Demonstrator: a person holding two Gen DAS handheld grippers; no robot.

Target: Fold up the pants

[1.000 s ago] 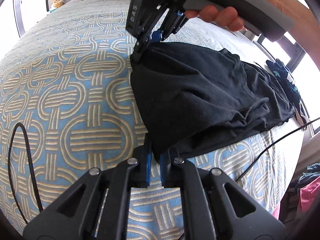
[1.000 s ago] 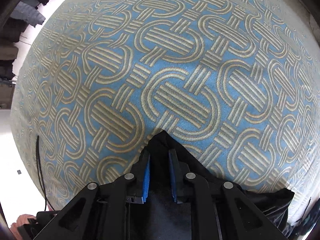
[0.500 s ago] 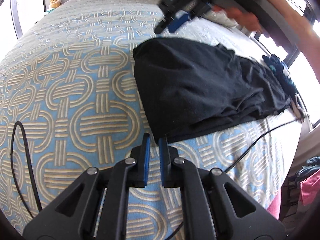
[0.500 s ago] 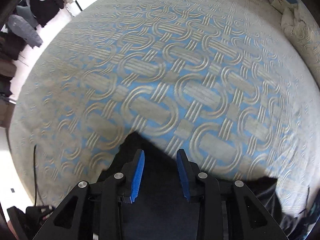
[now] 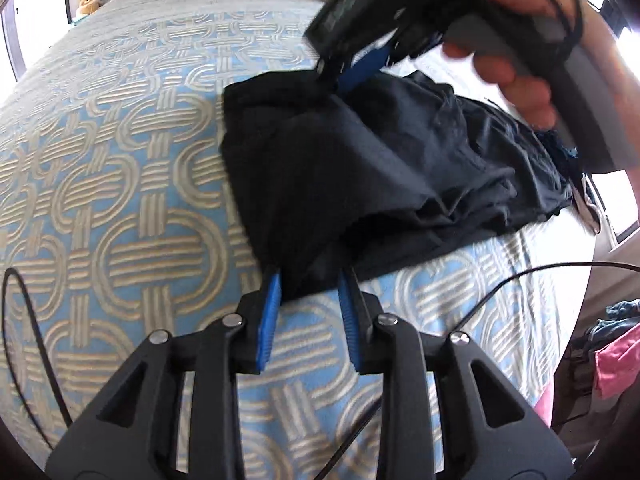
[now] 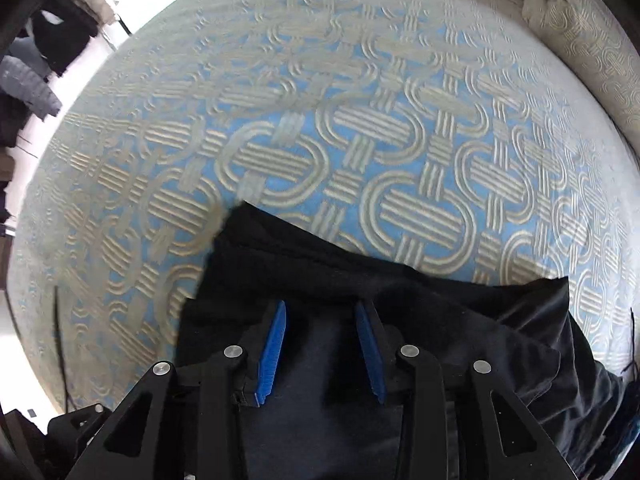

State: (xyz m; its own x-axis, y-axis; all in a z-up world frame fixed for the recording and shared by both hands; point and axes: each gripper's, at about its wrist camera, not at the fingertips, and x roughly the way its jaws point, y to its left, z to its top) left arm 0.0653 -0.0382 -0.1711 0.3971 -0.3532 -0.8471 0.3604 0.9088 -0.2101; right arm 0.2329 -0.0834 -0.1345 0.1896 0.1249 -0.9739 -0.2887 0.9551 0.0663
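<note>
Left wrist view: the black pants lie folded on the bed. Both the left gripper and right gripper are opening, 2 fingers apart, gripping nothing. The released near corner may spring back, loosening the fold.

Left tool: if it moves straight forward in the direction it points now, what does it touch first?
Most likely the near corner of the black pants, lying between the opening jaws of the left tool. The patterned bedspread lies just beneath; depth is unclear.
</note>
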